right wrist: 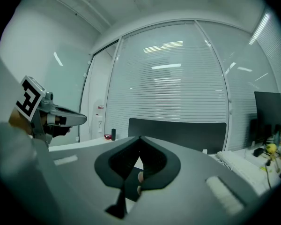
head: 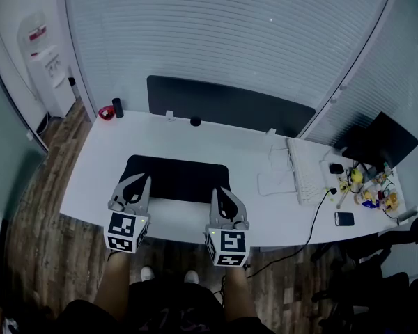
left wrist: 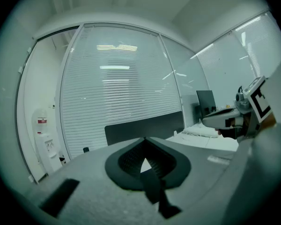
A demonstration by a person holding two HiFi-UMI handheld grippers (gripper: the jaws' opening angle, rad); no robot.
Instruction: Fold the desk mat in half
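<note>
A black desk mat (head: 175,177) lies flat on the white desk (head: 230,148), close to the near edge. My left gripper (head: 138,181) sits over the mat's near left corner, and my right gripper (head: 219,193) over its near right corner. Both have their jaws together. In the left gripper view a dark strip of mat (left wrist: 152,184) runs between the closed jaws of the left gripper (left wrist: 144,145). The right gripper view shows the same dark strip (right wrist: 127,184) caught in the right gripper (right wrist: 139,142). The far half of the mat lies on the desk.
A white keyboard (head: 305,172), a phone (head: 344,218), small figures (head: 370,193) and a dark monitor (head: 380,142) crowd the desk's right end. A black cup (head: 118,108) stands at the back left. A dark panel (head: 230,106) rises behind the desk. A cable (head: 301,245) hangs off the front.
</note>
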